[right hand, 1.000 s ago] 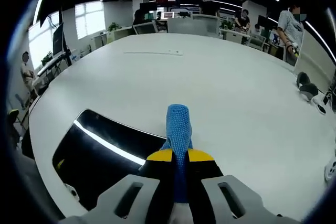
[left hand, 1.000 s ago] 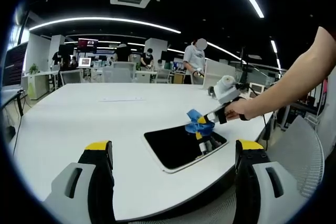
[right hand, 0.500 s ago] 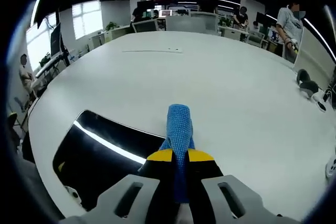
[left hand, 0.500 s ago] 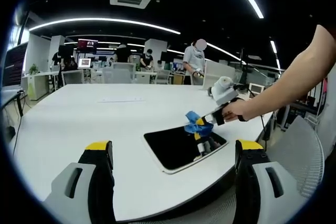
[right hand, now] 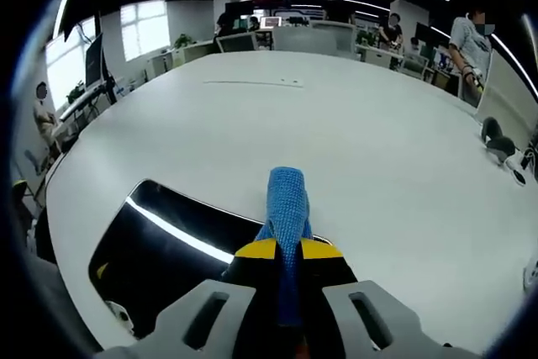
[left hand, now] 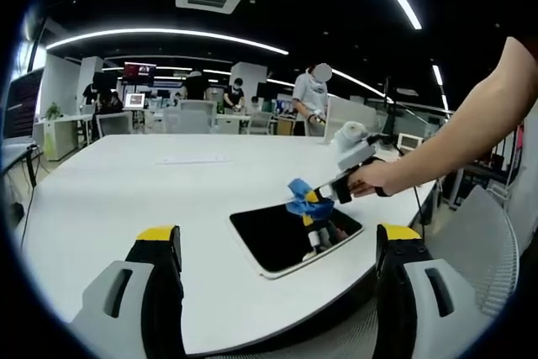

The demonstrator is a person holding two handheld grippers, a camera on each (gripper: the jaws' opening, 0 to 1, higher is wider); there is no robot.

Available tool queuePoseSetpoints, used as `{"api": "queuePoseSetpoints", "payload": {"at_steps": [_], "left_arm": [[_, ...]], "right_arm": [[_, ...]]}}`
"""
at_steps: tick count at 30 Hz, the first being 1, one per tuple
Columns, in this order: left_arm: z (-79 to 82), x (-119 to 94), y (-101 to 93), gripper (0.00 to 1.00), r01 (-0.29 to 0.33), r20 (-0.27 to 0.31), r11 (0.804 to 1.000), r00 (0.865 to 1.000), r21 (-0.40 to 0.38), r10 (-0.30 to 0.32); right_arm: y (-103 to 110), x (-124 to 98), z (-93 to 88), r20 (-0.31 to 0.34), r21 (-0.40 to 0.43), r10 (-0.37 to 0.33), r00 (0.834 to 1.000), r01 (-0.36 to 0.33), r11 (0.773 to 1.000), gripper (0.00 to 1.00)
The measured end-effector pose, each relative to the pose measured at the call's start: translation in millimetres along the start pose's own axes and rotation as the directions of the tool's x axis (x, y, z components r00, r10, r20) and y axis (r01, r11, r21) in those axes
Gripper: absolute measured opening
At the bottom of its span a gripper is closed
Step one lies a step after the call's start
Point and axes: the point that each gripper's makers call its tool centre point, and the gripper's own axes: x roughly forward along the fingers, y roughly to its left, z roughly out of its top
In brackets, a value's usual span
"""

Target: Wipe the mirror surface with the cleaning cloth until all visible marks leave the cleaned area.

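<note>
Lying flat near the edge of the white desk is one mirror, dark glass with a pale rim. One blue cleaning cloth is pinched between the closed fingers of the right gripper, its free end sticking out over the mirror's far edge. From the left gripper view, that gripper, held by one hand, hangs the cloth just above the glass. The left gripper has its two yellow-tipped fingers spread wide apart, holding nothing
</note>
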Motion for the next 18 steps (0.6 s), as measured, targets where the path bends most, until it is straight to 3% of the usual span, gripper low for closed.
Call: {"api": "queuePoseSetpoints", "payload": {"at_steps": [18], "left_arm": [[0.6, 0, -0.2, 0.94, 0.001, 0.000, 1.000, 1.000, -0.001, -0.001]], "right_arm": [[47, 12, 12.5, 0.002, -0.030, 0.084, 0.996, -0.084, 0.996, 0.02]]}}
